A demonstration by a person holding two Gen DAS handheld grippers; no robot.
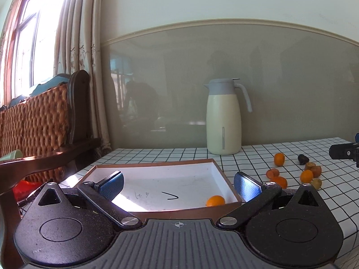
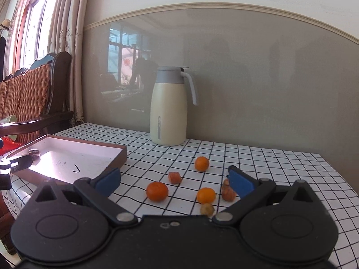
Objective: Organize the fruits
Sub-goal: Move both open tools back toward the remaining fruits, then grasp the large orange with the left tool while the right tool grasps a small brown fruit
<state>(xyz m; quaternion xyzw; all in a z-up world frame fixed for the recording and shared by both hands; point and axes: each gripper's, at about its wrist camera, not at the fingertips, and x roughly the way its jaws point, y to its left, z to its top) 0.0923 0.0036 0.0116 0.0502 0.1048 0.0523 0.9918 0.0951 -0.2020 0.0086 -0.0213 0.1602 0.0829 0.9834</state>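
The only writing stood on the white floor of the shallow box (image 1: 157, 188), between the left gripper's (image 1: 178, 185) spread fingers: a black check-like stroke and, left of it, a few small handwritten marks too faint to read. From the right gripper (image 2: 174, 180), the same marks lay ahead-left.
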